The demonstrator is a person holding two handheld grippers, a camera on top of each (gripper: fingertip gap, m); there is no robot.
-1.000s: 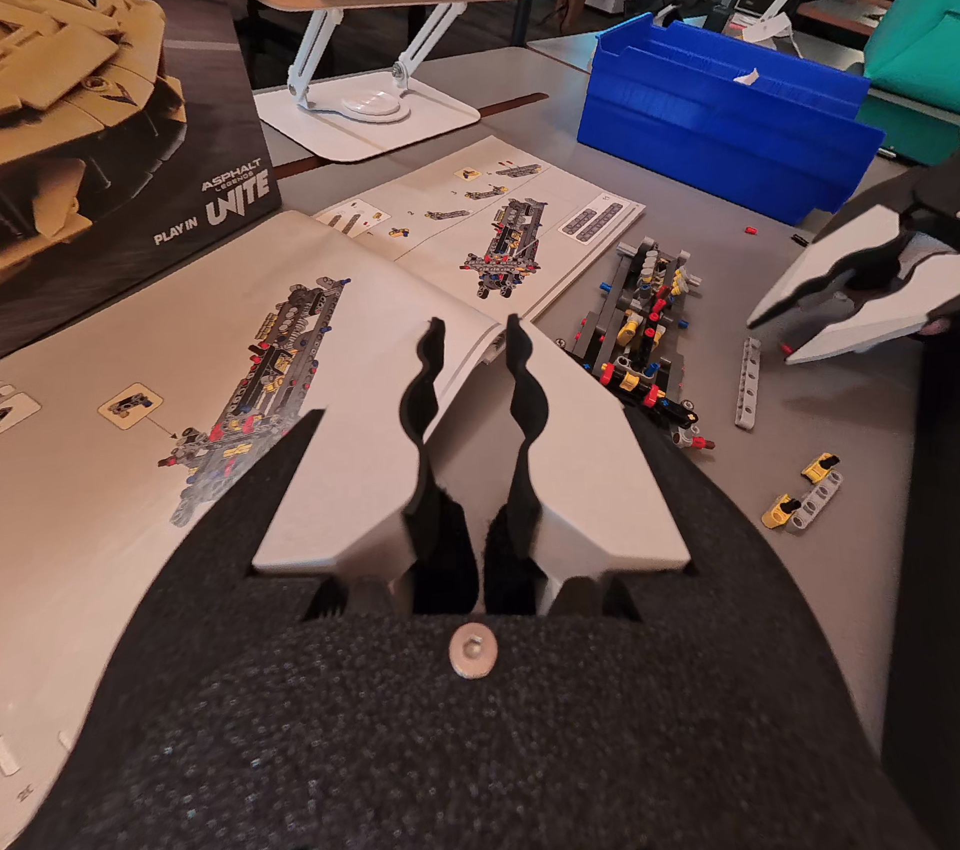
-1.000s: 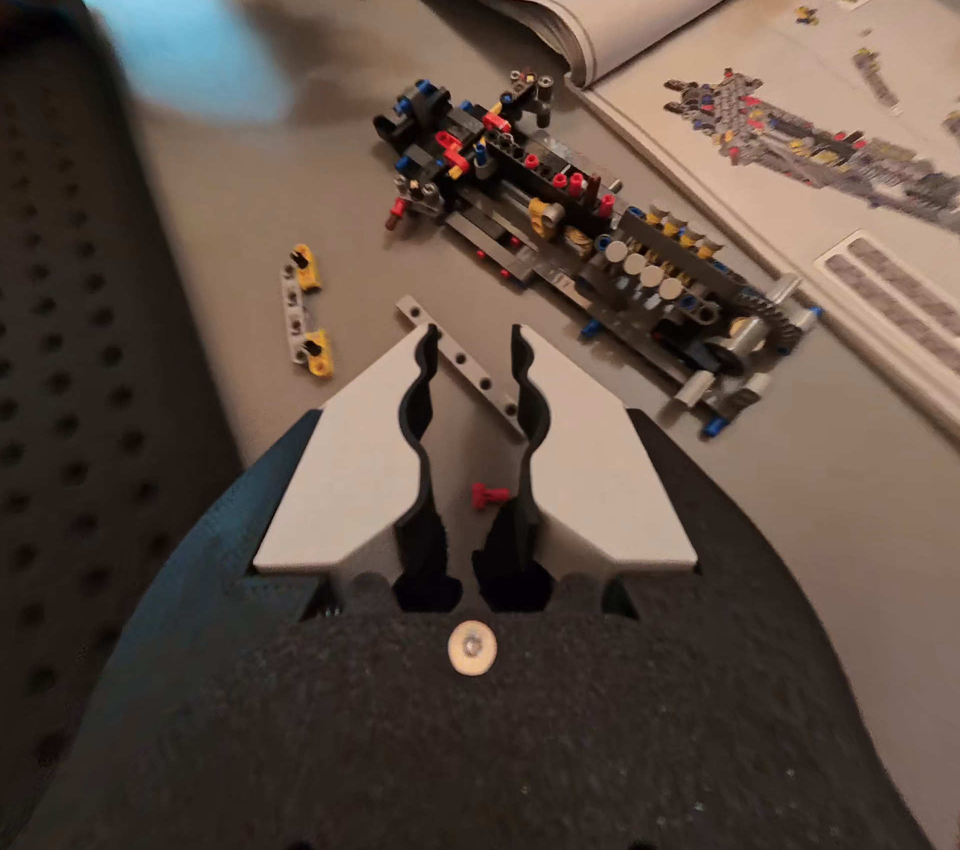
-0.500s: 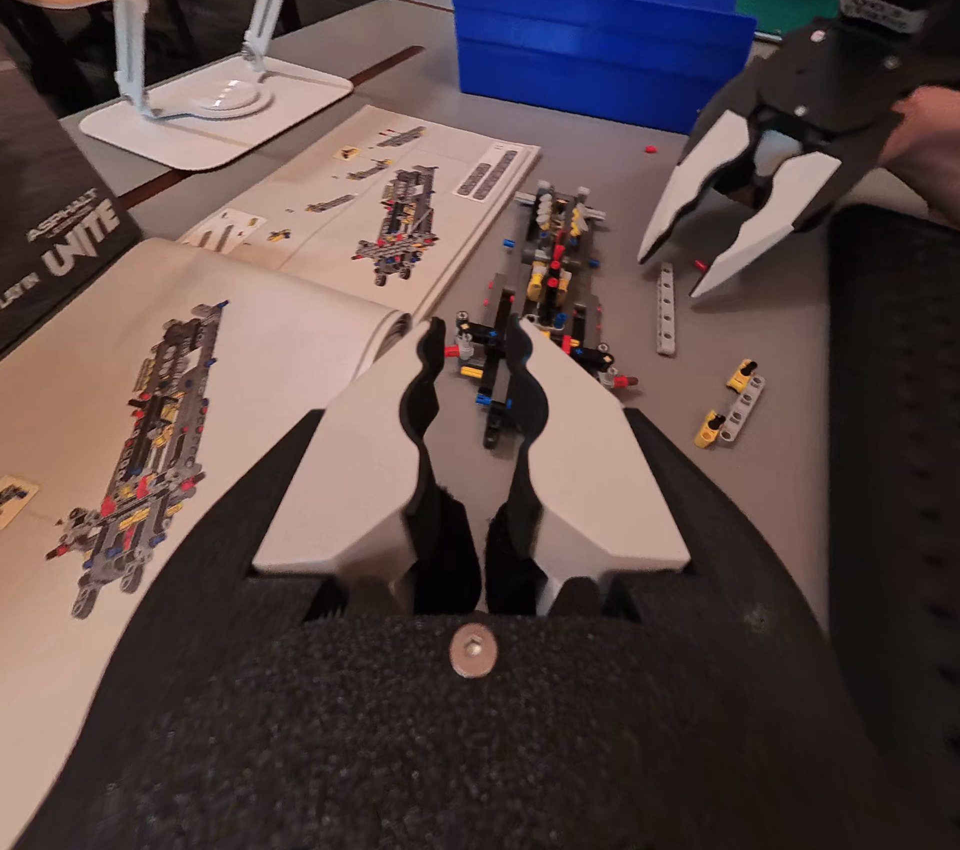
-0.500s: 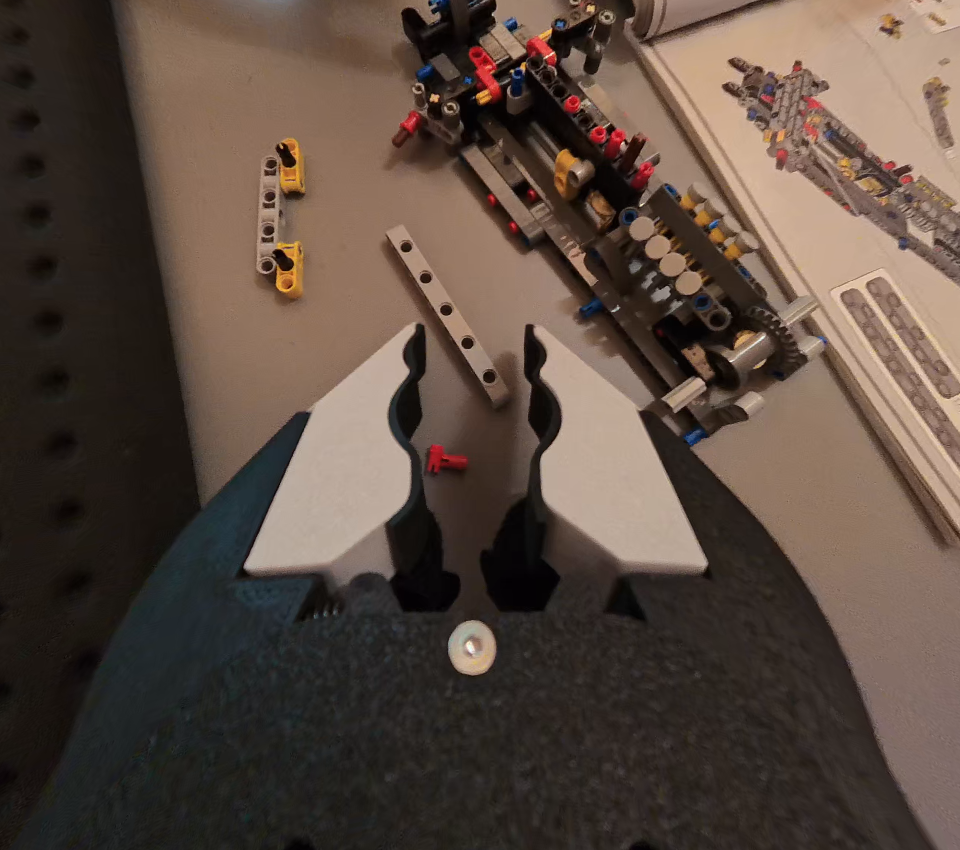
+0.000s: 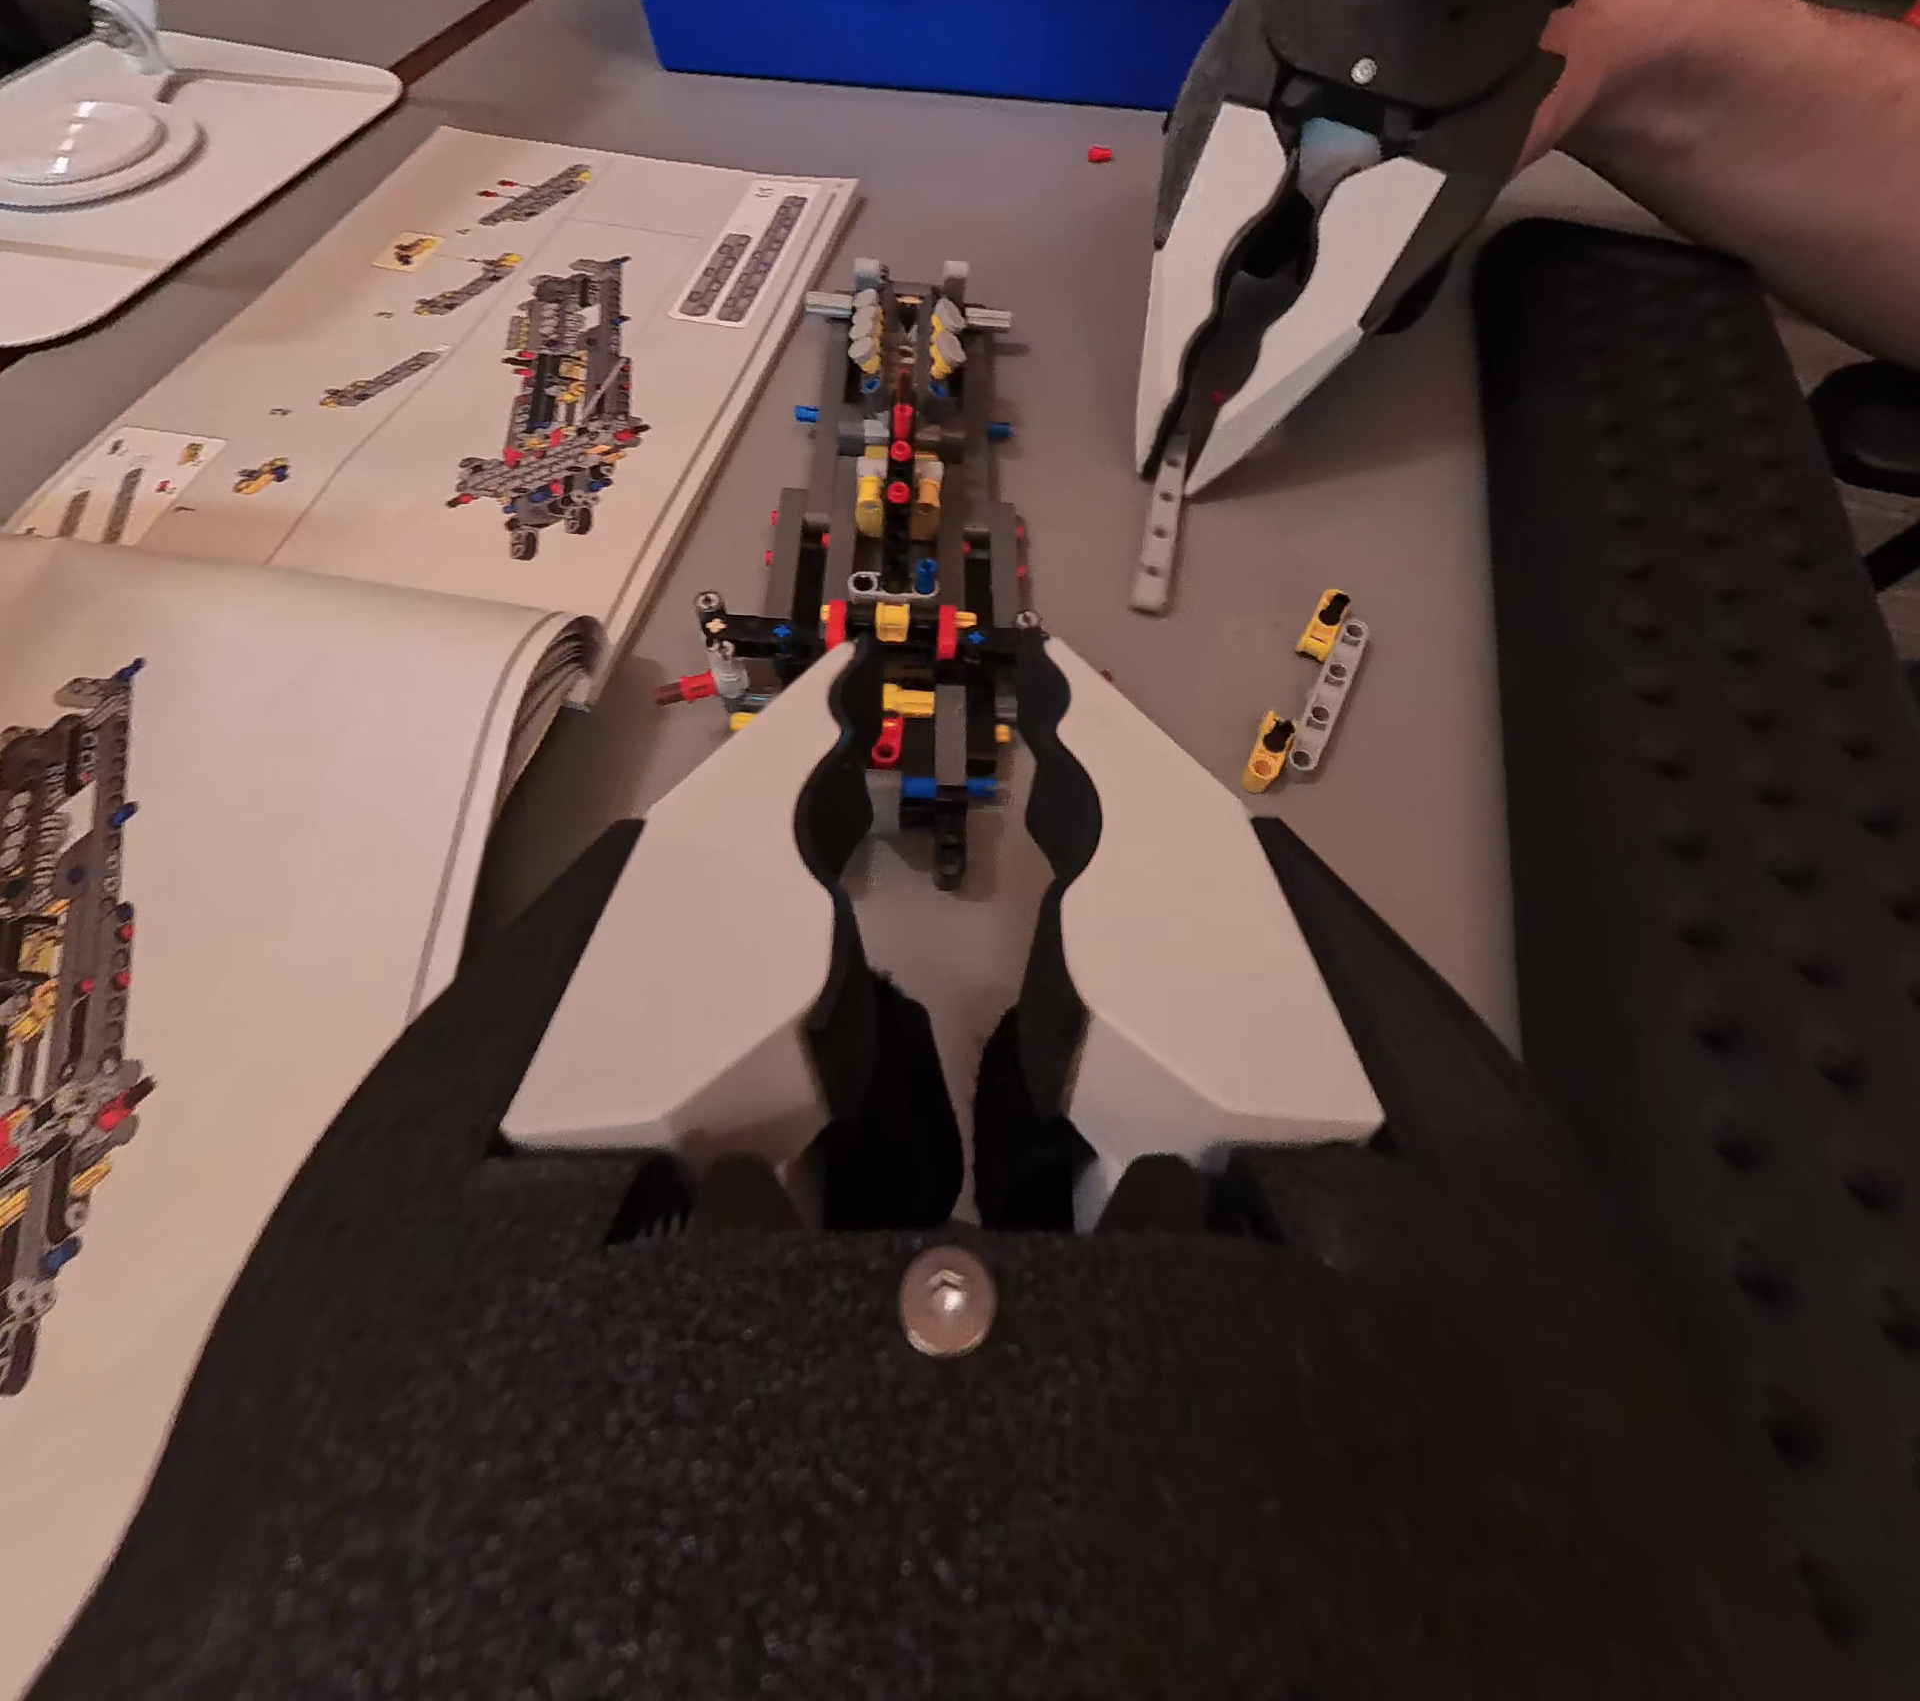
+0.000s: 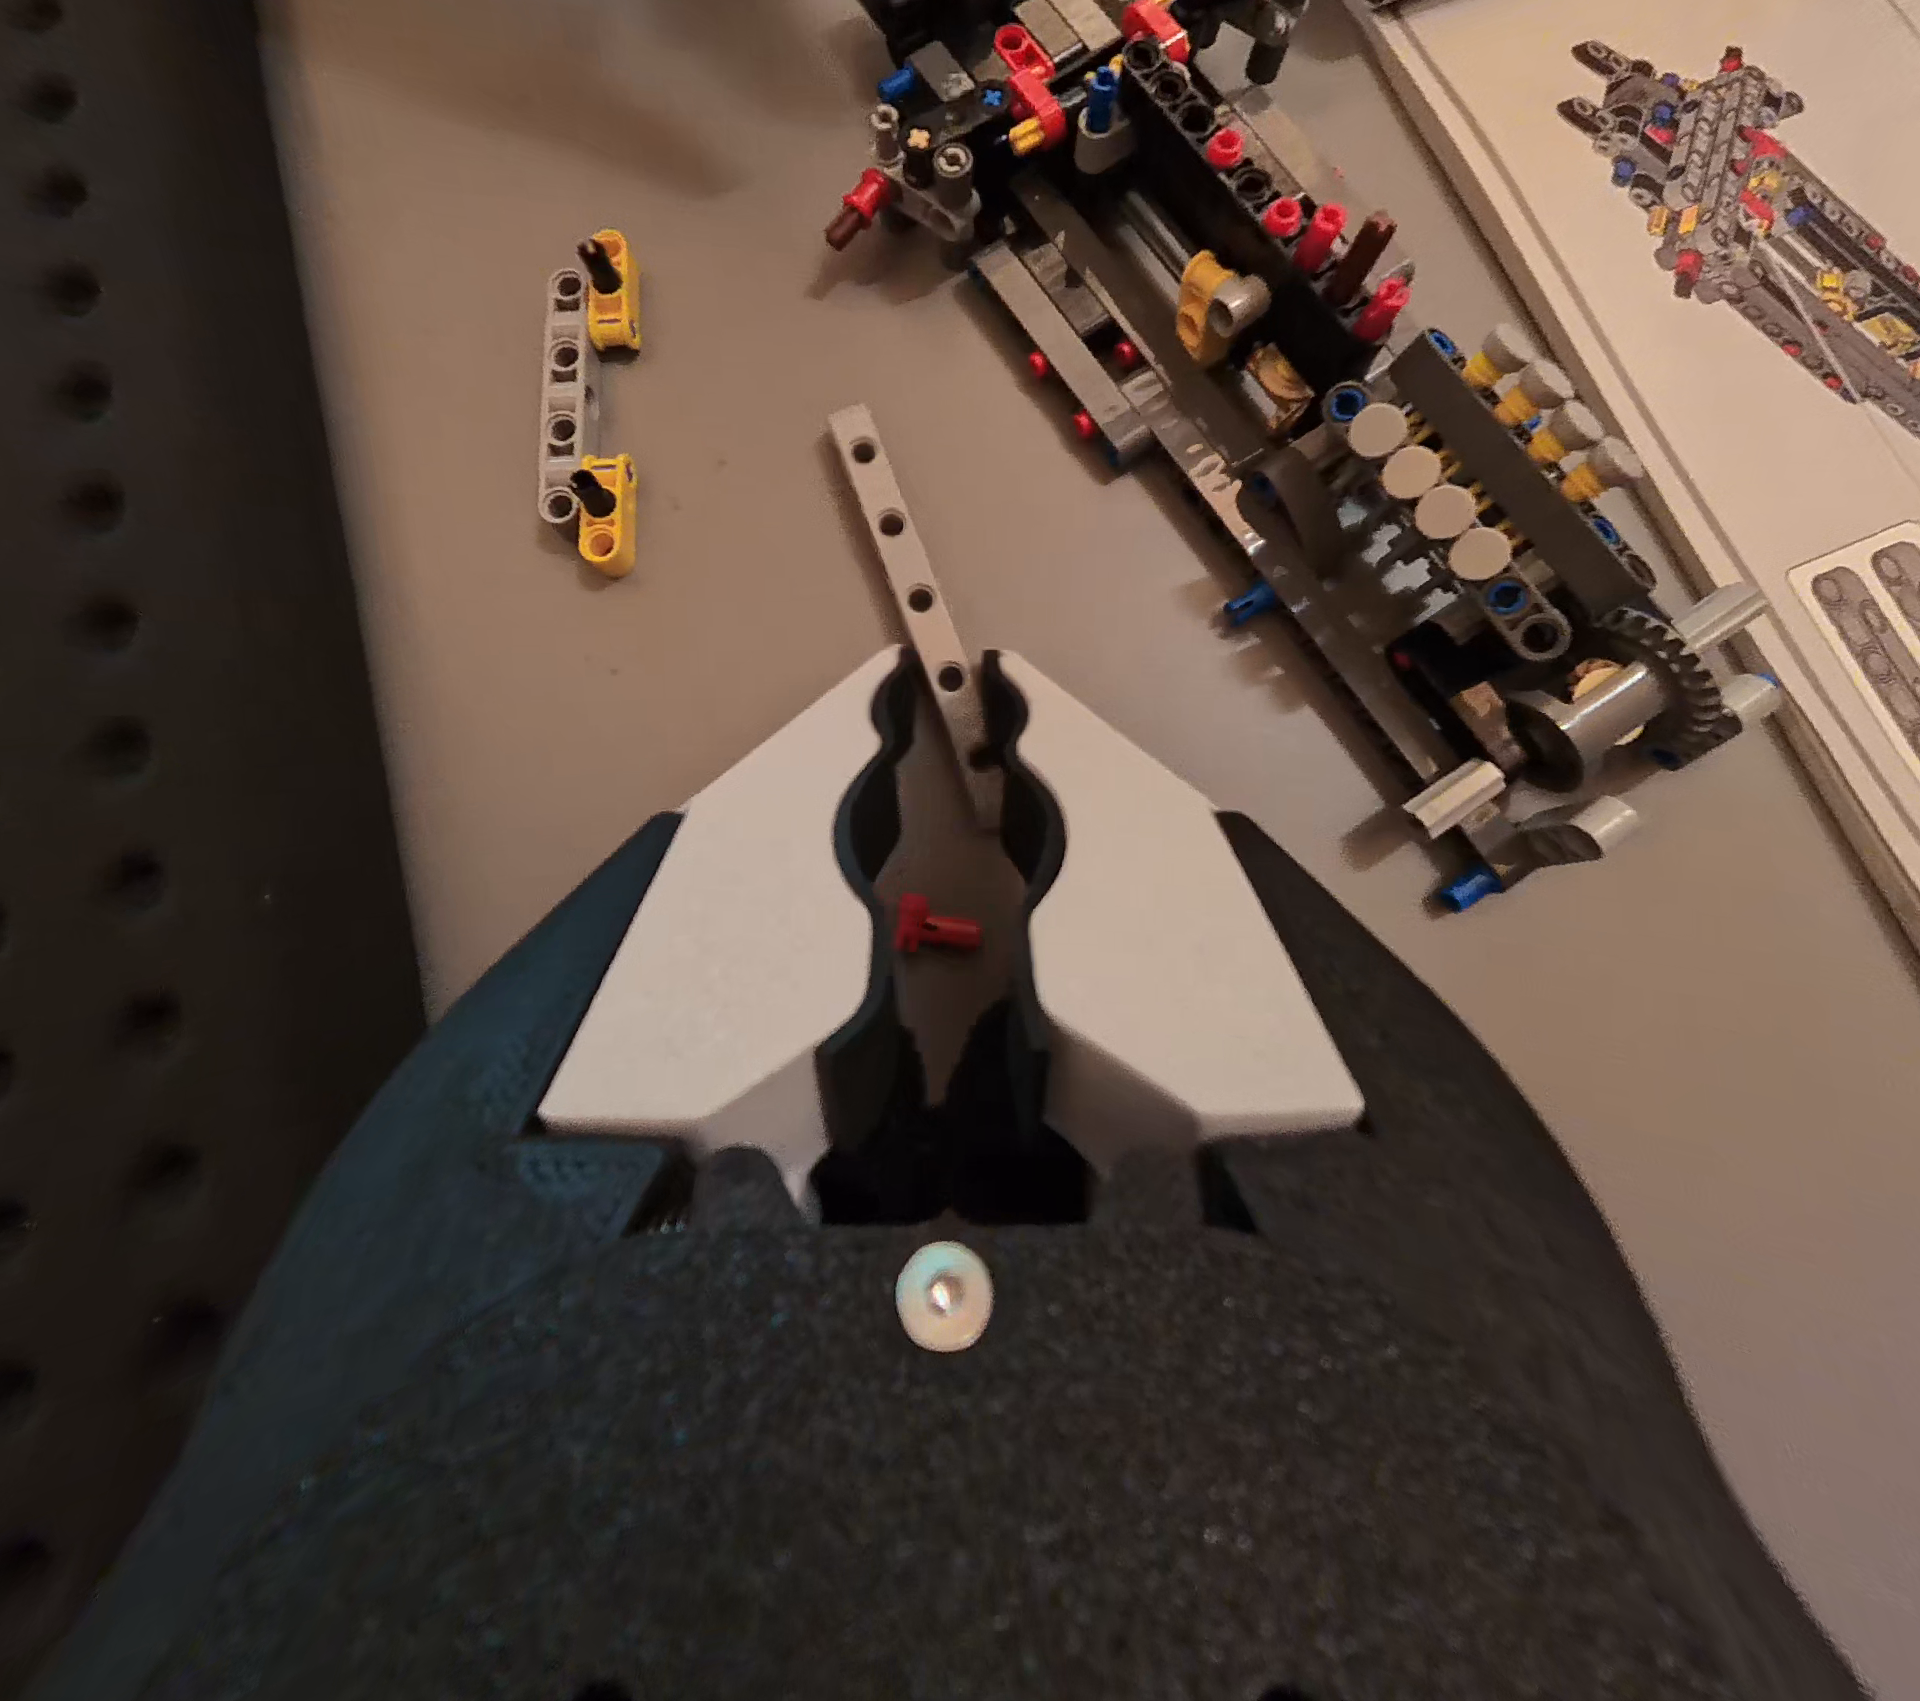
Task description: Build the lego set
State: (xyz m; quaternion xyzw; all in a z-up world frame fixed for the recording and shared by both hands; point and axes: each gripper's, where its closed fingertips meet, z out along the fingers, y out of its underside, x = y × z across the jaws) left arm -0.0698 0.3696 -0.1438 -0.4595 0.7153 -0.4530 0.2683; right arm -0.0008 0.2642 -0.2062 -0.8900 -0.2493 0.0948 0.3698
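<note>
Two grippers work beside the half-built car frame (image 5: 902, 529).
Right gripper (image 6: 948, 672) jaws pinch a grey beam's (image 6: 894, 524) end beside the frame; left gripper (image 5: 948, 664) jaws gape empty over the frame's near end.

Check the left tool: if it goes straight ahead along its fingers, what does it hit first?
Likely the partly built lego chassis: its near end already sits between the open left tool's fingertips. Height above it is unclear.

Each gripper, left gripper (image 5: 945, 675) and right gripper (image 6: 945, 675), has a rough black body, pale grey wedge fingers (image 5: 727, 903) with wavy black inner pads, and one silver screw (image 5: 945, 1303) at centre.
</note>
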